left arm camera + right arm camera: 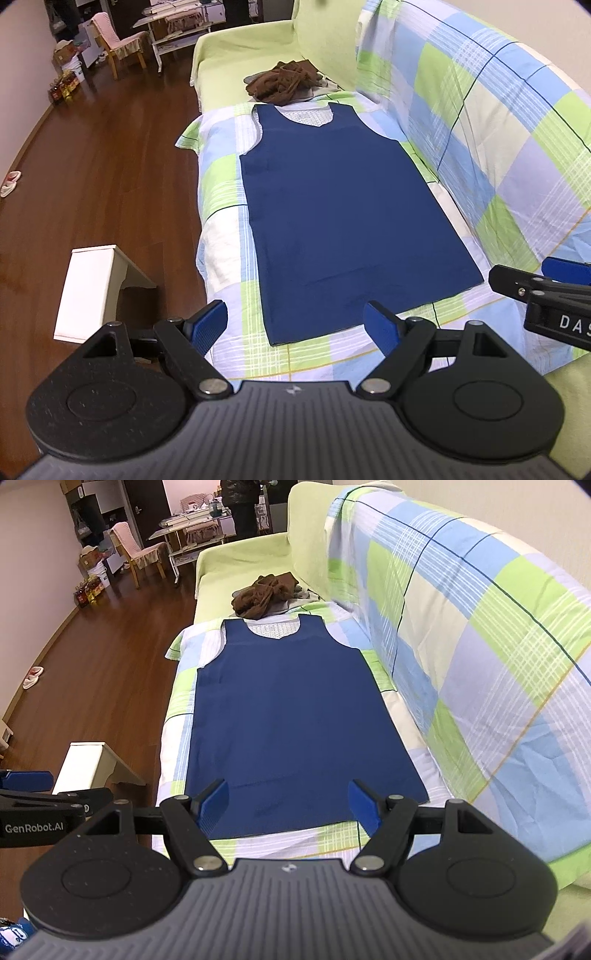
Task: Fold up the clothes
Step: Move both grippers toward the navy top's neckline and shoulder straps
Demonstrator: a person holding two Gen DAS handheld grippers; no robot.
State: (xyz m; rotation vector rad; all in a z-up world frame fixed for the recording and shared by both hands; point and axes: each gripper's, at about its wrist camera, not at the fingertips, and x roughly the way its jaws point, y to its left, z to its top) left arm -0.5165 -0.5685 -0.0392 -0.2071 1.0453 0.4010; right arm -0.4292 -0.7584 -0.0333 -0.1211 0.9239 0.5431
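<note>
A navy sleeveless top lies spread flat on the checked sofa cover, neck away from me and hem towards me. My left gripper hovers open above the hem's near left corner, nothing between its blue pads. My right gripper is open too, over the hem's near edge. Each gripper shows at the edge of the other's view: the right one at the right, the left one at the left.
A crumpled brown garment sits on the seat beyond the top's neck. The checked backrest rises on the right. A white stool stands on the wooden floor at the left. Chair, desk and a person stand far back.
</note>
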